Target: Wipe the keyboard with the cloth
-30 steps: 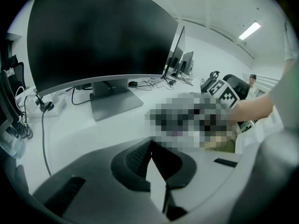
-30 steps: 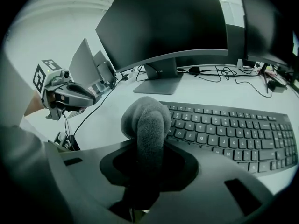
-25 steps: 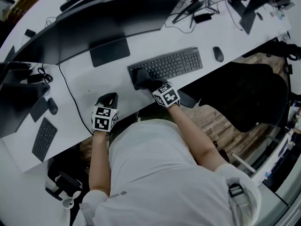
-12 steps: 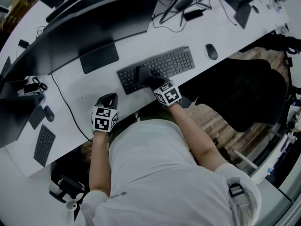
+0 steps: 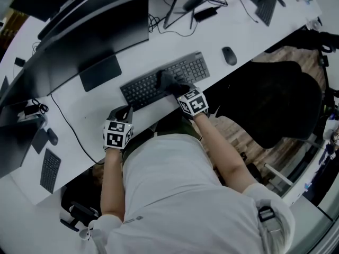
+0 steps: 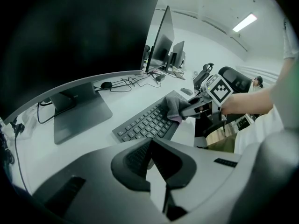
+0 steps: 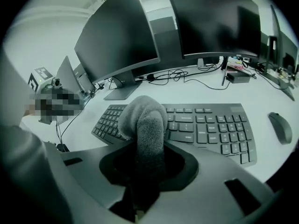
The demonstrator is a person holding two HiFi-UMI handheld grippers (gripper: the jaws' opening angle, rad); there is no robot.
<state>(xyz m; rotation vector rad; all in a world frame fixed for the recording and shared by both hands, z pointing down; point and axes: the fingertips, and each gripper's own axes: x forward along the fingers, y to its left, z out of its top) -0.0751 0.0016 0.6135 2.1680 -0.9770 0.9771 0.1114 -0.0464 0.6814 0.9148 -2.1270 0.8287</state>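
Between the jaws of the right gripper [image 7: 141, 171], a grey cloth [image 7: 143, 120] is pinched tight, its bunched end pressed down on the middle keys of the keyboard [image 7: 208, 125]. Over on the other side, the left gripper [image 6: 152, 146] has its jaws pressed together on nothing, sitting by the near edge of the white desk [image 5: 241, 33] beside the keyboard's left end.

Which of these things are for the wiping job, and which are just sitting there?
For the job:
cloth
keyboard
right gripper, clamped on the cloth

Just lying about:
mouse
big monitor
cables
second keyboard
black chair
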